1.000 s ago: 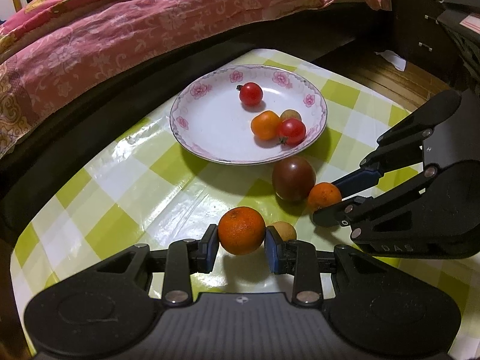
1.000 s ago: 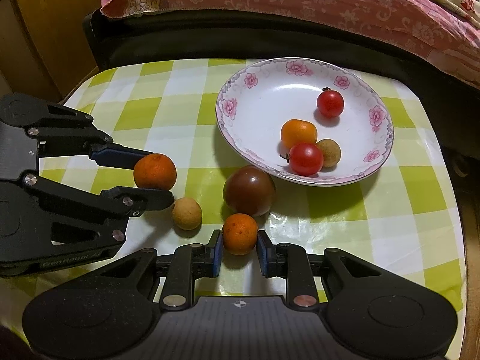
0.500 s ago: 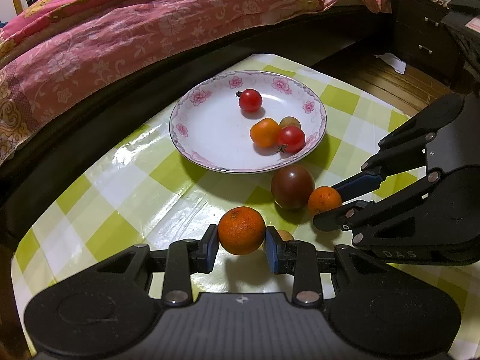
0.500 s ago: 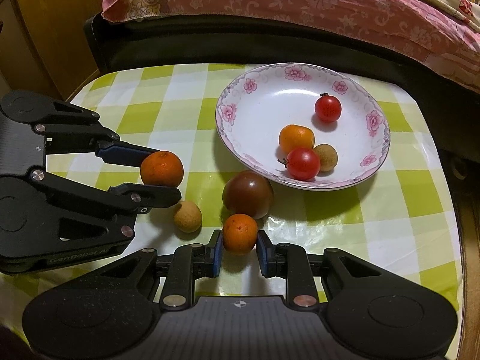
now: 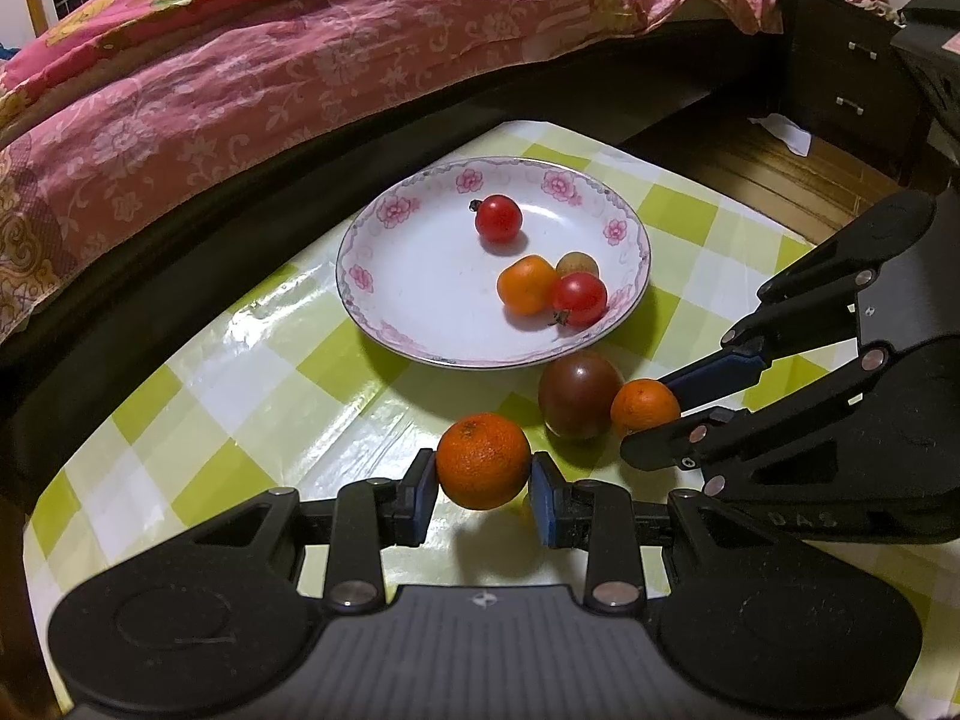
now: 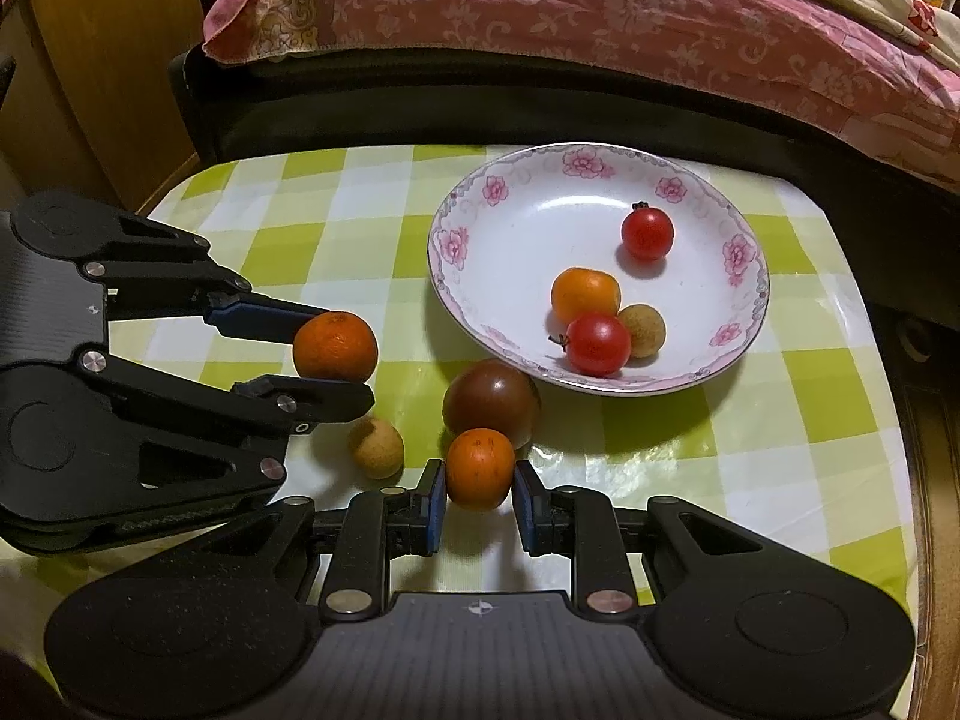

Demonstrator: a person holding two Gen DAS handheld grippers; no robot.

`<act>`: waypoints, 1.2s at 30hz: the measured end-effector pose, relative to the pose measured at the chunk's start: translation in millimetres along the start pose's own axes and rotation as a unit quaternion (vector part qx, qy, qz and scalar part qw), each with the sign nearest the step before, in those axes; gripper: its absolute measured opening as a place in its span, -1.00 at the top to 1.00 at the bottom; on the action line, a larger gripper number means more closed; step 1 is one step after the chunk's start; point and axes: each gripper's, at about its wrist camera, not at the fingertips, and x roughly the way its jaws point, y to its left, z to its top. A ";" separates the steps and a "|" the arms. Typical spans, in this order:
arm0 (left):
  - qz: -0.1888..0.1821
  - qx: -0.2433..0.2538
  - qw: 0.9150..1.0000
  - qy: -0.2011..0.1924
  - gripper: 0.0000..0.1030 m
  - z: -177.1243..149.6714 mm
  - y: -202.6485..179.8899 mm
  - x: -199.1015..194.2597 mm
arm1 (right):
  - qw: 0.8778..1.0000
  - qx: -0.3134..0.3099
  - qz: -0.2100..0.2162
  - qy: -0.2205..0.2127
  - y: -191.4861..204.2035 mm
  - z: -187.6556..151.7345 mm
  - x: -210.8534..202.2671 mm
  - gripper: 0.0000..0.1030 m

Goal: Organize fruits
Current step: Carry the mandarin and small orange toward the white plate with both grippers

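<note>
My left gripper (image 5: pixel 483 480) is shut on a large orange (image 5: pixel 483 460), held above the checked tablecloth; it also shows in the right wrist view (image 6: pixel 335 345). My right gripper (image 6: pixel 478 495) is shut on a small orange (image 6: pixel 480 468), also seen in the left wrist view (image 5: pixel 644 406). A dark brown tomato (image 6: pixel 491 403) lies beside it. A tan longan (image 6: pixel 377 447) lies on the cloth. The flowered white plate (image 6: pixel 708 204) holds two red cherry tomatoes (image 6: pixel 647 233), an orange fruit (image 6: pixel 585 295) and a longan (image 6: pixel 642 330).
A bed with a pink floral quilt (image 5: pixel 300 72) runs along the table's far side. A dark cabinet (image 5: pixel 852 84) stands at right over a wooden floor. A wooden cabinet (image 6: pixel 102 72) stands at far left in the right wrist view.
Both grippers have risen and pulled back a little with their oranges still held. The longan is now mostly hidden behind the left gripper's finger.
</note>
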 end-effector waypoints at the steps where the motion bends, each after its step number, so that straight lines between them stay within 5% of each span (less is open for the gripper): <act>1: 0.000 0.000 1.000 0.000 0.23 0.2 -0.3 -0.1 | 1.000 0.000 0.000 0.000 -0.2 0.5 -0.3 0.61; 36: 0.002 0.000 1.000 -0.011 0.23 11.5 -3.5 1.6 | 1.000 0.013 -0.015 -0.022 -6.5 6.4 -10.6 0.61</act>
